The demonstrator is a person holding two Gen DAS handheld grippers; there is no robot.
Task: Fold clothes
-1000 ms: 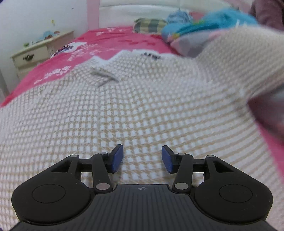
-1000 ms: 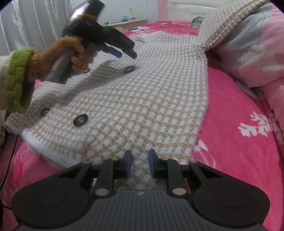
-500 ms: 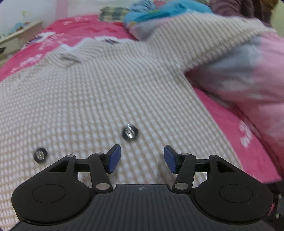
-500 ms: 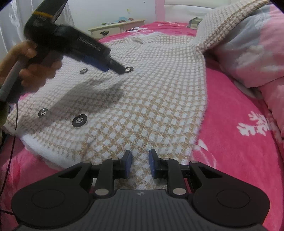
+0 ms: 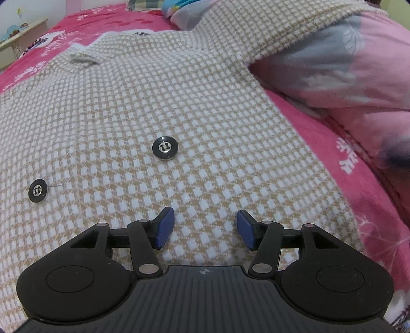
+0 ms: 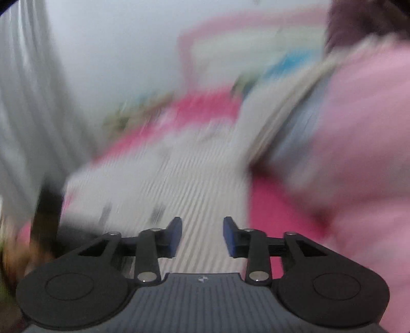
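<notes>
A beige-and-white checked knit cardigan point(image 5: 179, 102) lies spread on the pink bedspread, with two black buttons point(image 5: 165, 147) showing. One sleeve point(image 5: 282, 30) runs up over a pink and grey quilt. My left gripper point(image 5: 205, 228) hovers low over the cardigan's front, open, with nothing between its blue pads. The right wrist view is heavily blurred. There the right gripper point(image 6: 202, 237) is above the cardigan point(image 6: 194, 179), its jaws opening with nothing between them.
A pink and grey quilt point(image 5: 346, 76) is piled at the right. The pink bedspread point(image 5: 333, 158) shows beside the cardigan. A pale bedside cabinet point(image 5: 18, 43) stands far left, and folded clothes point(image 5: 164, 5) lie at the headboard. A dark shape point(image 6: 48, 205) at the blurred left cannot be identified.
The left gripper has travelled across the cardigan toward its buttons and opened a little. The right gripper has let go of the hem, risen quickly and opened; its view has blurred.
</notes>
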